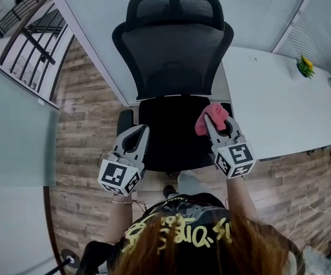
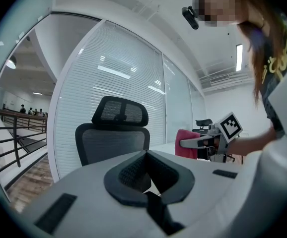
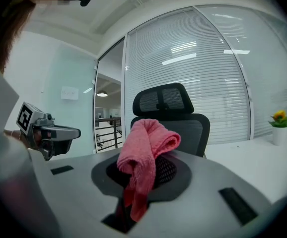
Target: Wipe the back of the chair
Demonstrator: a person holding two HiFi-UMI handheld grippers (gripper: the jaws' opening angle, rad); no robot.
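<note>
Count, all views. Chairs: two, one black mesh chair (image 1: 174,67) close in front and one far chair (image 2: 203,124), small in the left gripper view. Cloth: one, a pink cloth (image 1: 204,121). Grippers: two, the left gripper (image 1: 142,132) and the right gripper (image 1: 212,128). Marker cubes: two, one left cube (image 1: 118,177) and one right cube (image 1: 235,160). Bench: one, a white bench (image 1: 280,105). Plants: one potted plant (image 1: 306,66) with yellow flowers. Railings: one dark railing (image 1: 31,33). One person holds the grippers; the distant figures by the railing are too small to count.
</note>
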